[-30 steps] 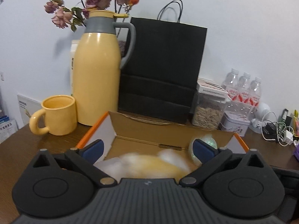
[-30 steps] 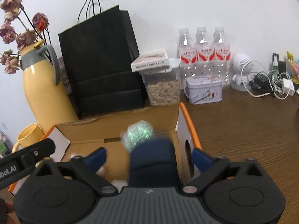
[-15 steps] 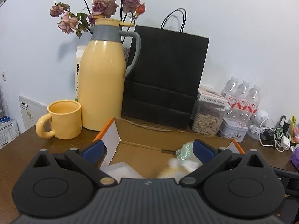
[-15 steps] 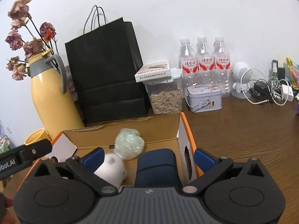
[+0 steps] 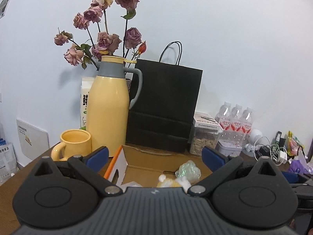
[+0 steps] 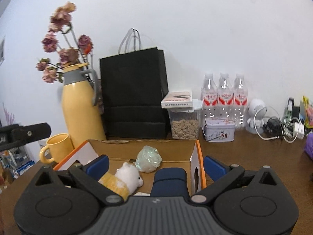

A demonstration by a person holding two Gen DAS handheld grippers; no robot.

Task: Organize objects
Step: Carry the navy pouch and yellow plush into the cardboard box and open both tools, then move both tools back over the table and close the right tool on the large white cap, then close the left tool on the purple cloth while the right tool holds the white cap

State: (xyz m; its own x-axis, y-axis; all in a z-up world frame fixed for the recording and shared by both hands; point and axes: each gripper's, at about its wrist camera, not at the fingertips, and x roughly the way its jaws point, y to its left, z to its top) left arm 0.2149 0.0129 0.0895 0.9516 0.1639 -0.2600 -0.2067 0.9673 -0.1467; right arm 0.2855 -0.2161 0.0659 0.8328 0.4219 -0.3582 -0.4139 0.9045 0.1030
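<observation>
An open cardboard box [image 6: 199, 157] with orange edges sits on the wooden table; it also shows in the left wrist view [image 5: 117, 162]. Inside lie a white and yellow plush toy [image 6: 127, 178], a pale green shiny ball [image 6: 148, 158] and a dark blue rolled item [image 6: 170, 180]. The plush [image 5: 172, 182] and the ball [image 5: 187, 170] show in the left wrist view too. My left gripper [image 5: 154, 156] is open and empty above the box. My right gripper [image 6: 154, 164] is open and empty above the box.
A yellow jug [image 5: 108, 107] with dried roses, a yellow mug [image 5: 75, 144] and a black paper bag [image 5: 164, 105] stand behind the box. To the right are a seed jar [image 6: 184, 125], a tin [image 6: 219, 132], three water bottles [image 6: 223, 98] and tangled cables [image 6: 281, 127].
Both grippers have risen and pulled back from the box. The plush toy and green ball, seen moving earlier, now lie still in the box.
</observation>
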